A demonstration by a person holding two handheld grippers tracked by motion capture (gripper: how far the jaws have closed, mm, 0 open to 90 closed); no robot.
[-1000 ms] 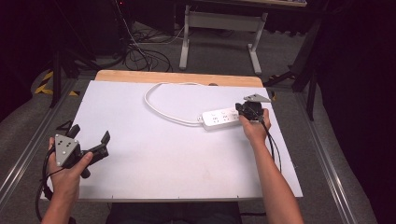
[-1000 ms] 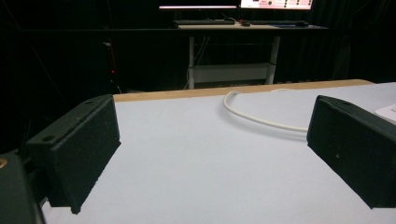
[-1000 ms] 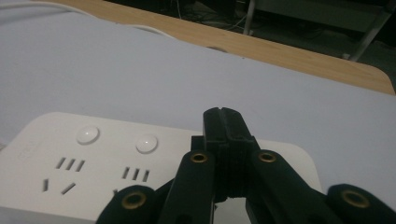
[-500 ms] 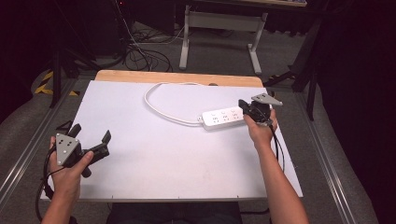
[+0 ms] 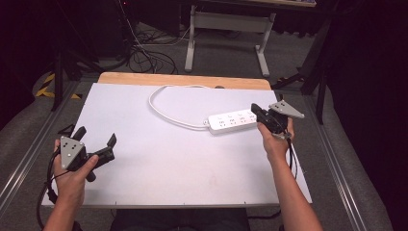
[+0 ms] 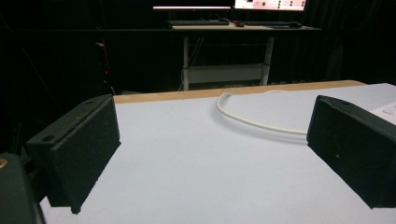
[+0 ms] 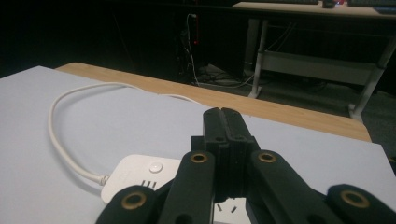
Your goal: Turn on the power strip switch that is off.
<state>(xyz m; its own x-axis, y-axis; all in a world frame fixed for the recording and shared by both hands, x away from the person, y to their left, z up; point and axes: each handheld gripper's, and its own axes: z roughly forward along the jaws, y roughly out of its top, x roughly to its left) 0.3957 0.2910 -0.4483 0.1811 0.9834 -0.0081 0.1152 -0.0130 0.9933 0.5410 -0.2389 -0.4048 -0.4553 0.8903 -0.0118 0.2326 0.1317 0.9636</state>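
Sliding the power strip (image 5: 232, 121) slightly rightward, my right gripper (image 5: 256, 112) stayed clenched empty above it, left gripper (image 5: 98, 145) spread idle, nothing plugged yet.

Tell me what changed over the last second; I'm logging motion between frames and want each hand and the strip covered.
The right gripper drew back a little toward the table's right edge along the white plastic power strip, jaws shut and empty, and the strip shifted slightly the same way. The left gripper stayed open at the near left of the white table, and the white cable kept its loop.
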